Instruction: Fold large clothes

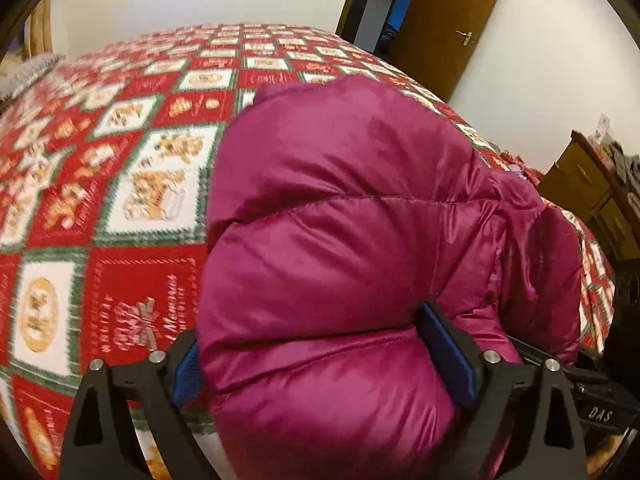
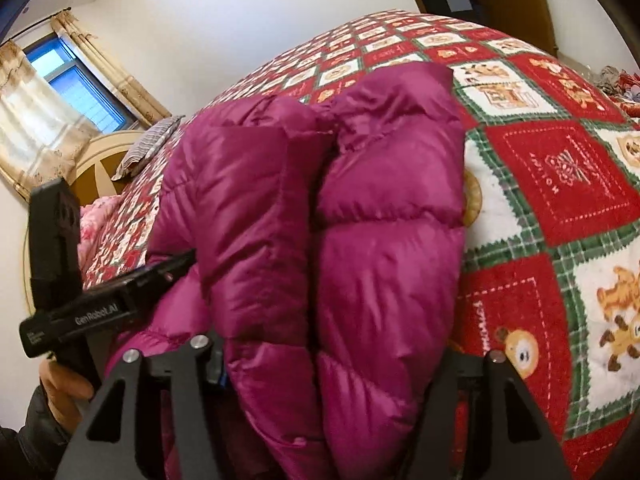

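A magenta puffer jacket [image 1: 360,220] lies bunched in thick folds on the bed, reaching down over the near edge. My left gripper [image 1: 316,360] stands wide, straddling a fat fold. The blue face of its right pad [image 1: 444,344] shows bare beside the fabric, and its left pad is mostly hidden behind the bulge. In the right wrist view the jacket [image 2: 360,208] is doubled into two thick rolls. My right gripper [image 2: 336,360] is shut on them, with the fabric filling the gap and covering both pads.
The bed carries a red, white and green patchwork quilt [image 1: 120,200]. A striped pillow [image 2: 148,148] and headboard lie at the far end. There is a wooden door [image 1: 444,20], a wooden cabinet [image 1: 588,184] and a curtained window [image 2: 68,84]. A hand [image 2: 60,384] holds the left gripper's body [image 2: 100,304].
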